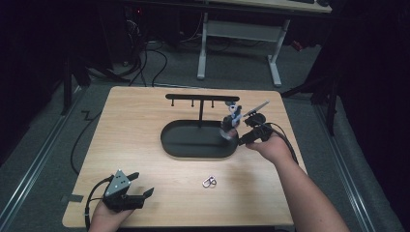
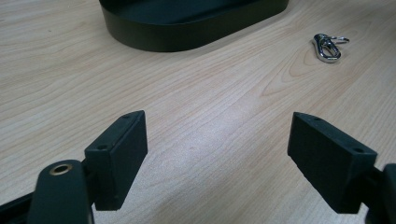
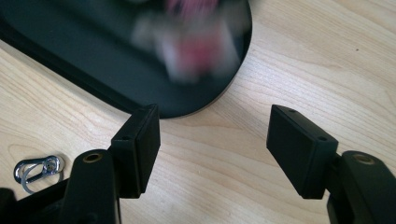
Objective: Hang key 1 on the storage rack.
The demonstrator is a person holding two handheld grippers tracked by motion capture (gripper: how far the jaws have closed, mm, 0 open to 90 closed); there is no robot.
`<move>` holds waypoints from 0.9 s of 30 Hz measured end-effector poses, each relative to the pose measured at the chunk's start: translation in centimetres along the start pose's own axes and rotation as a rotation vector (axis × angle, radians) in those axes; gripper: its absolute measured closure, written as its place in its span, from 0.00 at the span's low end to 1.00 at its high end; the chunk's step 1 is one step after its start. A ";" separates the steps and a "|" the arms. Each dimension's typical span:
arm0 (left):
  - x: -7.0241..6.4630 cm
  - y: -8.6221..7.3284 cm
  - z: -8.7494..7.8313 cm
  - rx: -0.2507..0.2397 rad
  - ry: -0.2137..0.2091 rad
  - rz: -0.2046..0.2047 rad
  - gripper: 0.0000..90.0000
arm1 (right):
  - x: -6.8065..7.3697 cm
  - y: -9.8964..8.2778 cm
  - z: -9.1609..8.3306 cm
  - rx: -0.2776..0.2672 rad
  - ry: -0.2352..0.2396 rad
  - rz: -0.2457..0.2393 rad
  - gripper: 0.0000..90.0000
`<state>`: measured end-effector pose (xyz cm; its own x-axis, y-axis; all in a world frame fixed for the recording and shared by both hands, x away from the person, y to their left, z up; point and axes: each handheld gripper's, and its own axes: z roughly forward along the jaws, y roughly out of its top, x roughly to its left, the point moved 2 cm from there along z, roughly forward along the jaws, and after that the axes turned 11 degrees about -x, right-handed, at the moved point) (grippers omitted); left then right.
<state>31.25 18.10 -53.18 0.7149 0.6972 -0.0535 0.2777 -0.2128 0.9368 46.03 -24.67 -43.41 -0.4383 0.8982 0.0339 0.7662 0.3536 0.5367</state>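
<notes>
High view: your left gripper rests at the near left corner of the wooden counter, its fingers spread wide with only bare wood between them. Your right gripper is held at the right end of the black oval tray, just beside a small grey-and-white figure that hangs at the right end of the black T-shaped rack rising from the tray. Right gripper view: your fingers stand apart and grip nothing; the figure appears beyond them as a pink-and-white blur over the tray. A silver clasp lies on the counter in front of the tray, well apart from both grippers, between them.
</notes>
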 end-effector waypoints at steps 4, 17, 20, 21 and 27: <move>0.0 0.0 0.1 0.002 -0.004 -0.002 0.23 | 0.1 -1.1 -1.3 -0.056 0.003 0.004 0.40; -0.2 0.2 0.2 -0.005 -0.008 -0.021 0.24 | 0.3 -7.9 -2.9 -0.275 -0.041 0.003 0.46; -0.1 0.2 0.1 -0.009 -0.005 -0.026 0.25 | 0.6 -10.0 -2.7 -0.338 -0.035 0.023 0.47; -0.1 0.2 0.1 -0.011 -0.005 -0.034 0.26 | 0.7 -10.7 -2.6 -0.360 -0.030 0.031 0.47; 0.0 0.1 0.2 -0.006 -0.003 -0.054 0.27 | 2.3 -15.1 -1.7 -0.462 -0.022 0.048 0.47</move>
<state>31.39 17.88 -53.15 0.7005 0.7059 -0.1053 0.3126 -0.1709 0.9344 32.69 -28.36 -50.01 -0.3938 0.9177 0.0525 0.4932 0.1627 0.8546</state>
